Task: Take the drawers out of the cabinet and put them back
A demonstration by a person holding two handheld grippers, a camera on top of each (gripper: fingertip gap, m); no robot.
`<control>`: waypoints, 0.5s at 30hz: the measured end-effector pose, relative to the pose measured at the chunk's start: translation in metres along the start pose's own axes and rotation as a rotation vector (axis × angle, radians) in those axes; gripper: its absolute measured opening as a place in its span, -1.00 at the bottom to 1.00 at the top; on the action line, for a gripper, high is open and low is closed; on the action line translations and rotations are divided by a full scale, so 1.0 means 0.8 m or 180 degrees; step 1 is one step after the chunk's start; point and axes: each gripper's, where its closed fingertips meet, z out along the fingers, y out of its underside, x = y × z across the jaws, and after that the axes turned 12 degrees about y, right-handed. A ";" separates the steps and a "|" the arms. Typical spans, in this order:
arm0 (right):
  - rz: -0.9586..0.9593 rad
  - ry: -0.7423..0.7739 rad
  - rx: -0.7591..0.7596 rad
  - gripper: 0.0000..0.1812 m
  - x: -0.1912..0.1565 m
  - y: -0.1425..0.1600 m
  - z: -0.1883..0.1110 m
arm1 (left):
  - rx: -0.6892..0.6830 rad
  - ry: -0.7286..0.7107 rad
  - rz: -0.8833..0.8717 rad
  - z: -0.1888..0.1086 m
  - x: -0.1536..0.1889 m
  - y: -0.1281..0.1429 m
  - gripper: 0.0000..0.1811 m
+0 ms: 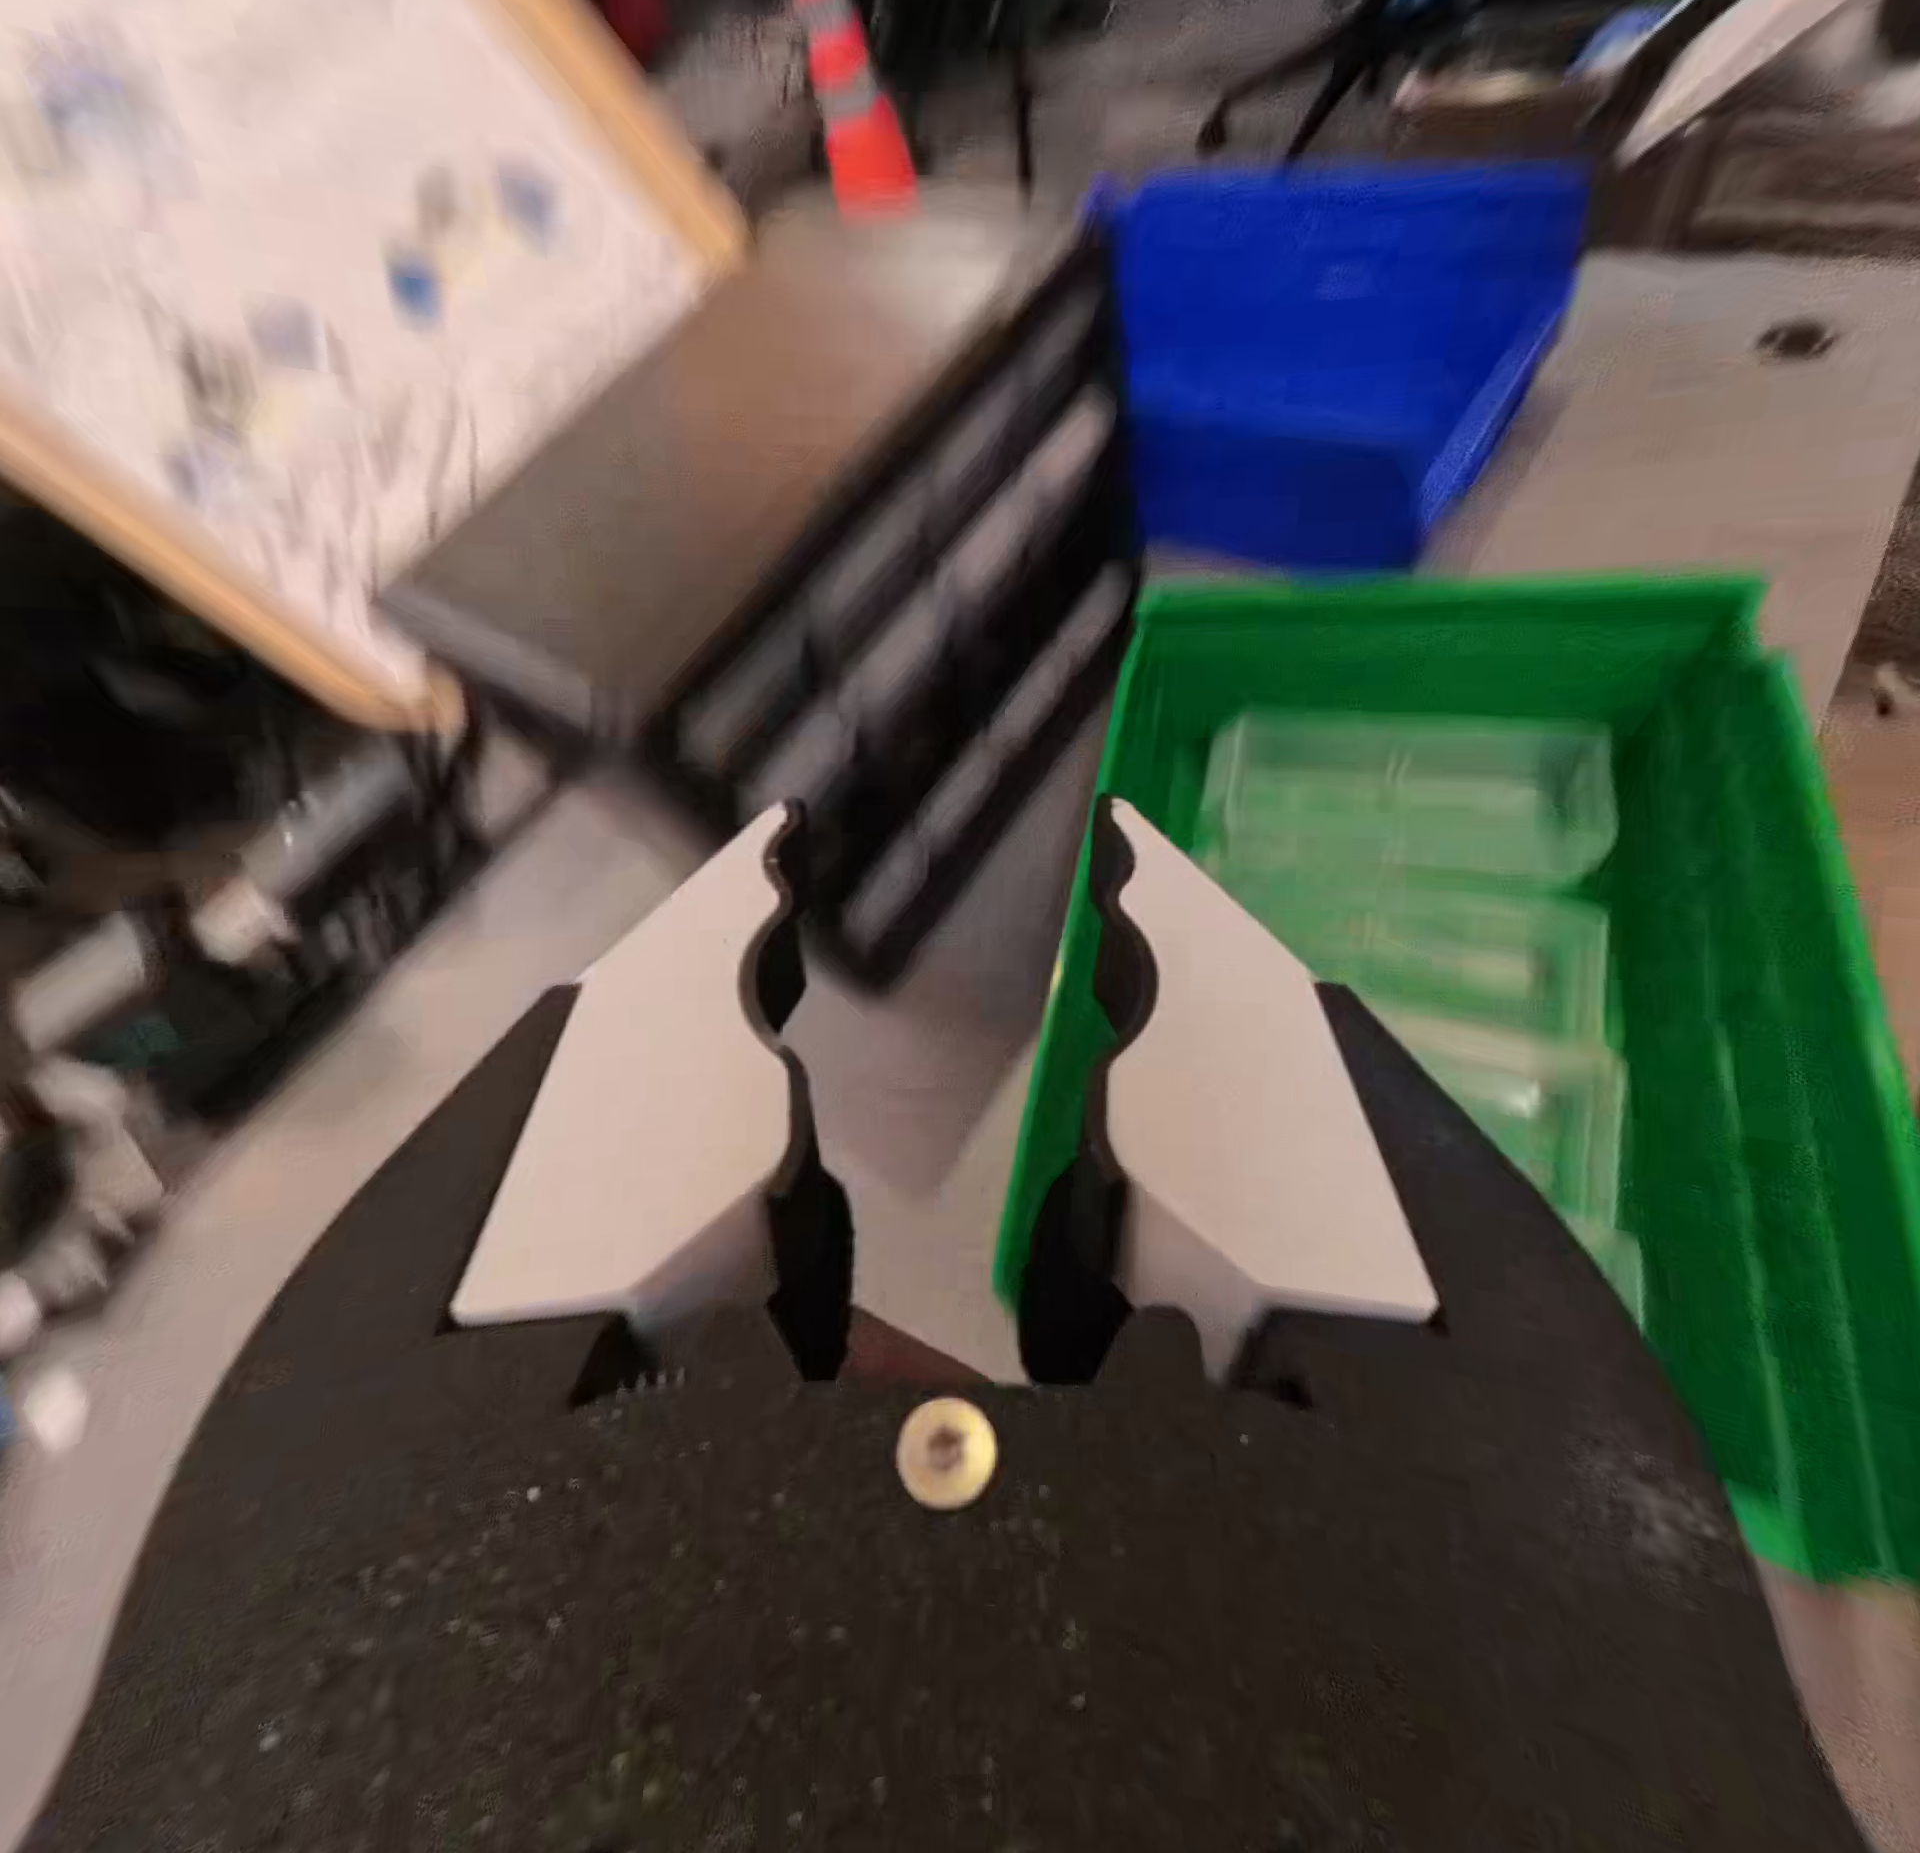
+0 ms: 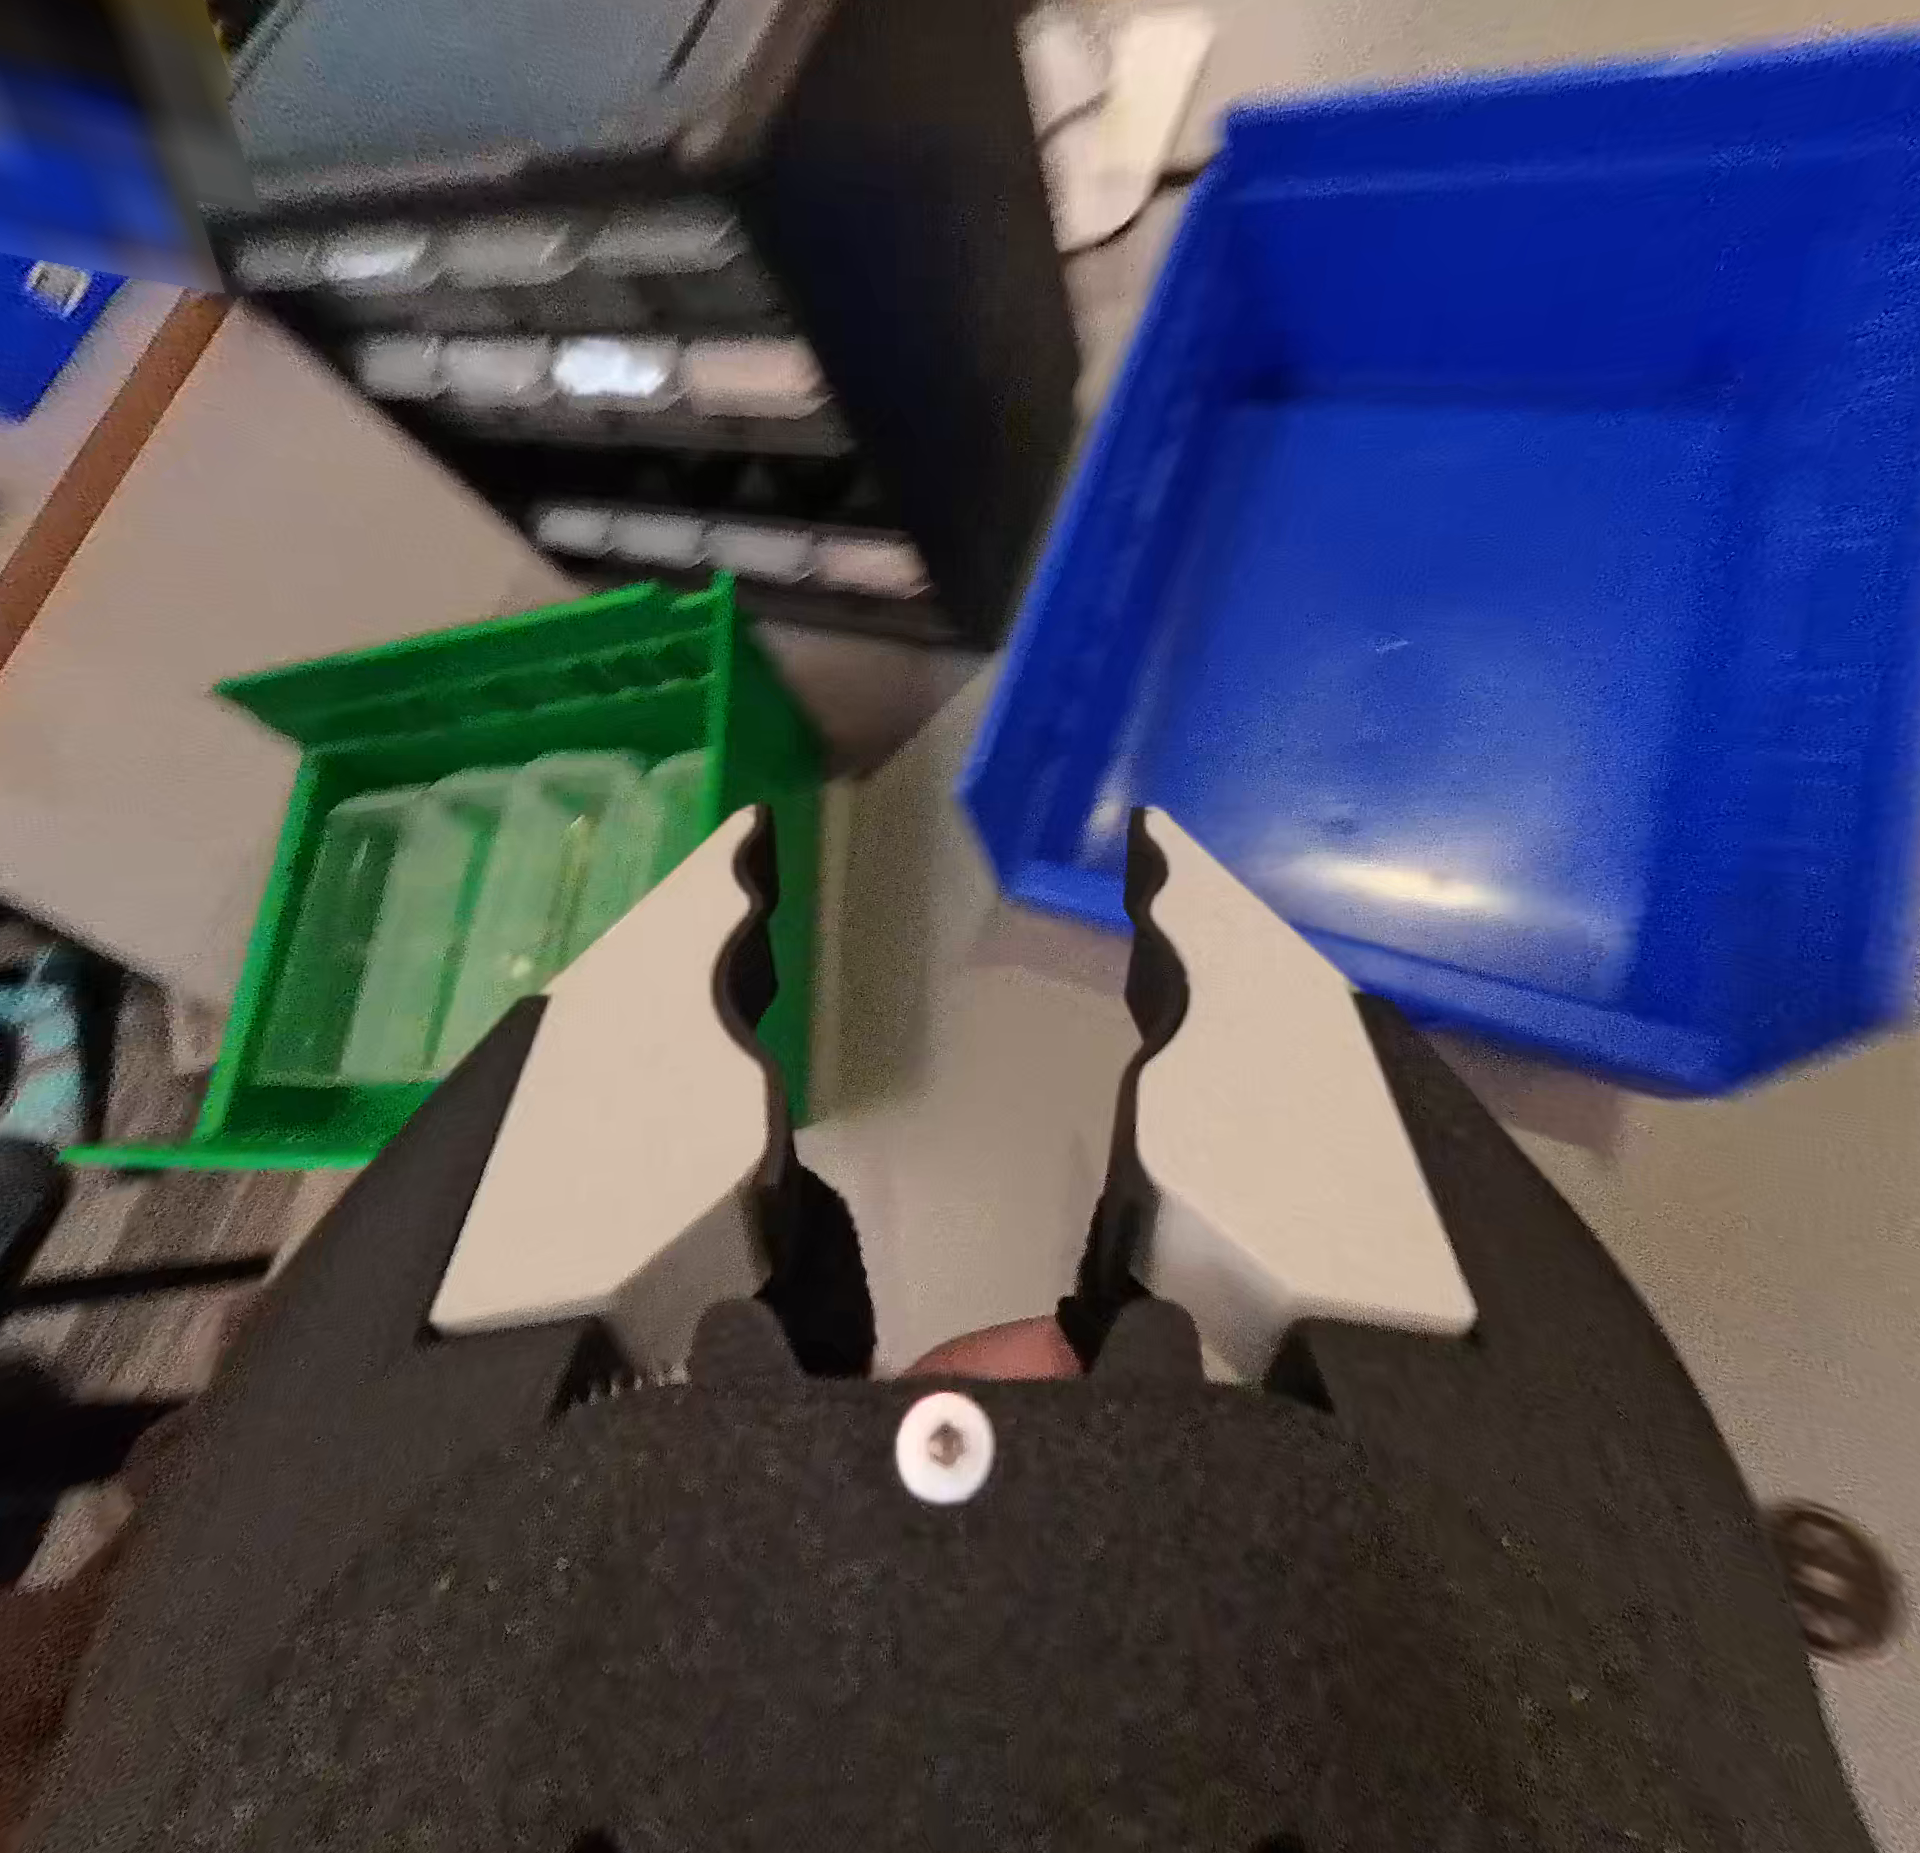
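We hold both the left claw (image 1: 945,816) and the right claw (image 2: 945,827) spread and empty; clear drawers (image 2: 457,910) lie in the green bin (image 2: 499,691), so next we must pinch 1 for the cabinet (image 2: 623,369).

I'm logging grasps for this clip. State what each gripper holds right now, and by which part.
Nothing is held. The left gripper is open beside the green bin; the right gripper is open between that bin and the blue bin, touching neither.
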 end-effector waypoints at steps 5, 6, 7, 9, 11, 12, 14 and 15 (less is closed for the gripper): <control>-0.0675 -0.0245 -0.0824 -0.26 -0.111 0.078 0.064 | 0.0075 0.0614 -0.0974 0.003 0.011 0.127 -0.30; -0.0731 -0.0257 -0.0992 -0.26 -0.120 0.093 0.076 | 0.0120 0.0587 -0.0986 0.010 0.011 0.136 -0.31; -0.0778 -0.0241 -0.1140 -0.26 -0.124 0.106 0.086 | 0.0116 0.0607 -0.1001 0.017 0.013 0.147 -0.33; -0.0856 -0.0156 -0.1326 -0.29 -0.124 0.124 0.103 | -0.0014 0.0578 -0.1036 0.028 0.010 0.169 -0.35; -0.1000 -0.0102 -0.1559 -0.41 -0.122 0.143 0.109 | -0.0167 0.0600 -0.1103 0.034 0.011 0.190 -0.38; -0.1074 -0.0119 -0.1672 -0.48 -0.123 0.152 0.109 | -0.0152 0.0646 -0.1129 0.037 0.015 0.195 -0.41; -0.1213 -0.0049 -0.1770 -0.64 -0.122 0.162 0.112 | -0.0247 0.0755 -0.1150 0.044 0.024 0.210 -0.62; -0.1332 0.0081 -0.1789 -0.78 -0.117 0.165 0.115 | -0.0324 0.0785 -0.1136 0.048 0.027 0.219 -0.70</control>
